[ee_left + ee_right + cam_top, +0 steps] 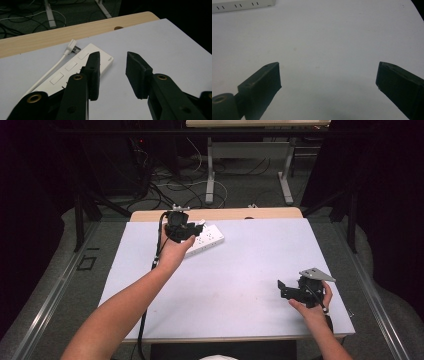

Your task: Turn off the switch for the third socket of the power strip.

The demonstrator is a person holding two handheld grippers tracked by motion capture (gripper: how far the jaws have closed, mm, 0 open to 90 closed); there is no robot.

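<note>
A white power strip [77,72] lies near the table's [240,270] far edge, its plug [71,47] and cord [47,72] alongside. A small mark at the strip's end is too tiny to read. The left gripper [112,72] hovers right over the strip, jaws apart (partly covering it). Well away from the strip, the right gripper [328,80] gapes wide, empty.

I see a smooth, matt white sheet [240,270] covering a pale wood-grain table [62,32]. The power strip [77,70] looks like smooth white plastic. The left gripper [112,75] has matt black, slightly grainy jaws with brass-coloured metal rivets.
</note>
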